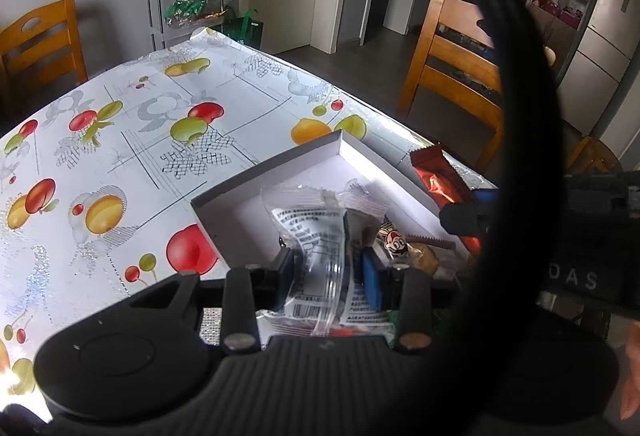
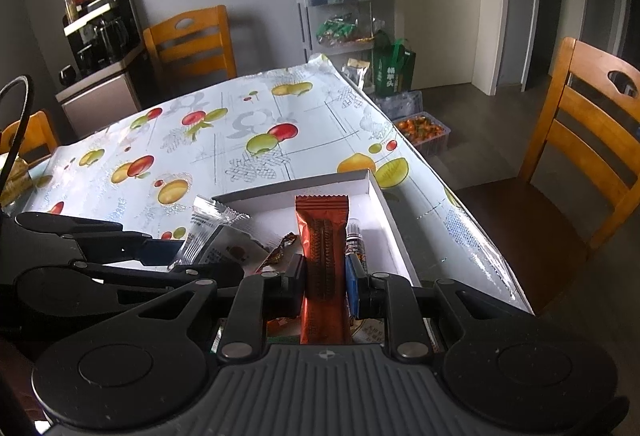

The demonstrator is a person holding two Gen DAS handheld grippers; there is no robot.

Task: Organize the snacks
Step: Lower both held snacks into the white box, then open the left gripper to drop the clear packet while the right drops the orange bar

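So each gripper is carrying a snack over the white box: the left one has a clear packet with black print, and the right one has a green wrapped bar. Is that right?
Nearly. The right gripper holds a bar in a red-orange foil wrapper, not green; the right wrist view shows it clamped upright between the fingers. The rest stands: the left gripper grips the clear printed packet, both above the white box.

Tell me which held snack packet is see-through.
The clear plastic packet with black print, clamped in the left gripper. The right gripper holds an opaque orange-red foil bar wrapper instead.
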